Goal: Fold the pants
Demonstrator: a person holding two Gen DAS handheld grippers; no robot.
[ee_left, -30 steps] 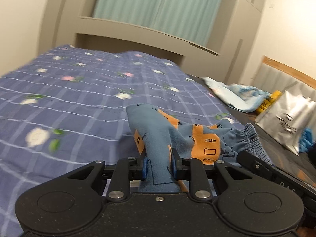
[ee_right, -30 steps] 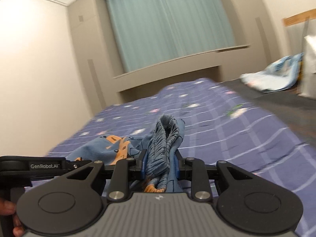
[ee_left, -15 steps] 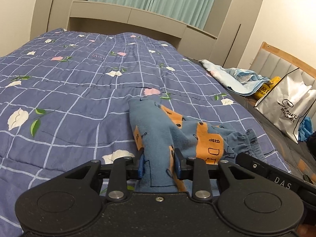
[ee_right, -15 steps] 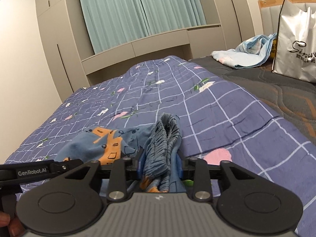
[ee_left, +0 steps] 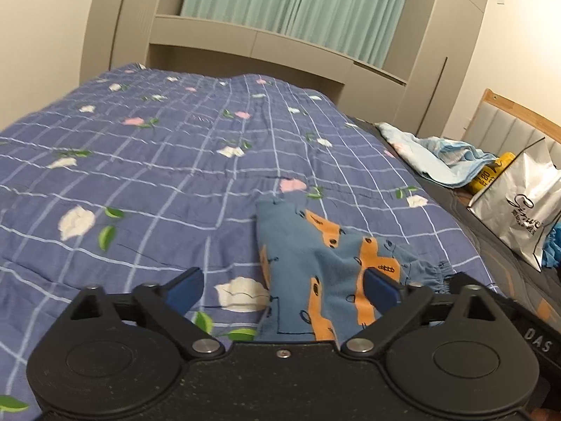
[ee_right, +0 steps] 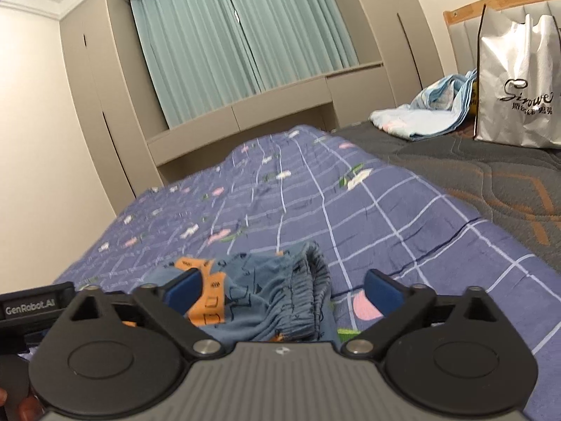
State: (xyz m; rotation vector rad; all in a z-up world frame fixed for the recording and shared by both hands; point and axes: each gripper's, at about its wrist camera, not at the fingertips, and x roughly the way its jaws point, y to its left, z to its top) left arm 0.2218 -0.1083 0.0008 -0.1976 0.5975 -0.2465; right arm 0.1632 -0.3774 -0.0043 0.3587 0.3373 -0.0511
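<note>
Left wrist view: the pants [ee_left: 315, 263], small blue ones printed with orange vehicles and thin black outlines, lie bunched in the lower middle of the frame on the quilt [ee_left: 157, 161]. One soft, flat leg runs up toward frame centre, and the gathered waistband shows at lower right. The left gripper [ee_left: 282, 289] is spread wide, its blue-padded fingers [ee_left: 184, 287] apart, with the cloth lying loose between them and pinched by neither.

The right wrist view shows the other end: the ribbed elastic waistband [ee_right: 308, 280] rumpled into a ridge at lower centre, with orange print to its left. The right gripper [ee_right: 282, 289] is likewise wide apart, holding nothing, and the fabric rests between its pads.

The quilt is purple-blue with a white grid and white and pink flowers. Only the right view shows fully the dark grey stitched mattress cover [ee_right: 473, 175] at right. Both views catch a glossy white shopping bag [ee_right: 515, 80], a crumpled pale-blue cloth [ee_right: 424, 112], and pleated teal curtains [ee_right: 238, 35] above beige cabinets.
</note>
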